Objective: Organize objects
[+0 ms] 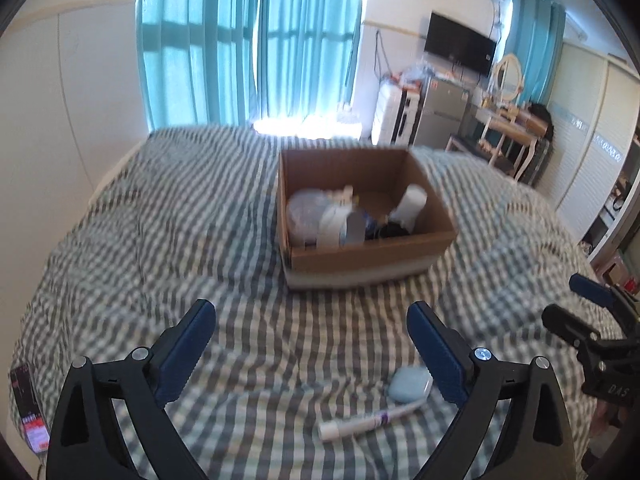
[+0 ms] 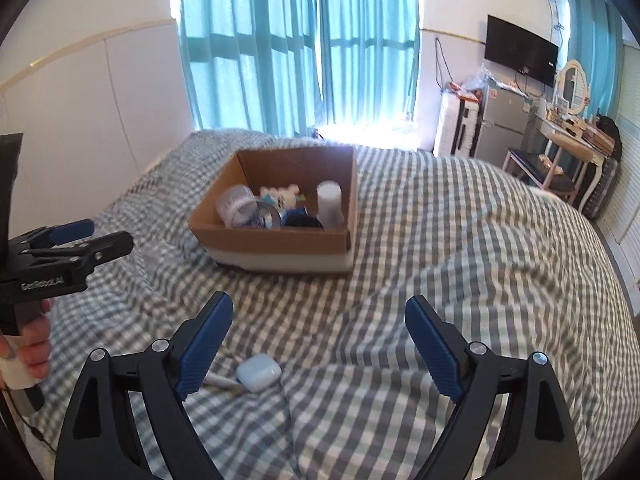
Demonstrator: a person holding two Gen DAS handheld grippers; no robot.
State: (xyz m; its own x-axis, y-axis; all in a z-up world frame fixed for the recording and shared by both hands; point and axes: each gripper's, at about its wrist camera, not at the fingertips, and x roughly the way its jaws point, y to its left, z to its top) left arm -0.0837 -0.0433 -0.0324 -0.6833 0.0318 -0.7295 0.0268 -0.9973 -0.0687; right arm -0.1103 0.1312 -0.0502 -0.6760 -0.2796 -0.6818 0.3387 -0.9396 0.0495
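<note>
Just beside the right tool's [image 2: 319,318] left finger lies the case [image 2: 259,372].

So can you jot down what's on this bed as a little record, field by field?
surface: bed with checked cover
box: open cardboard box, already holding several items
loose items: pale blue case and white tube, lying near each other
left gripper: open, empty
right gripper: open, empty, above the case

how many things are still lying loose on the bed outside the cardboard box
2: a pale blue rounded case and a white pen-like tube just beside it, both near the grippers. Others may be hidden.
</note>
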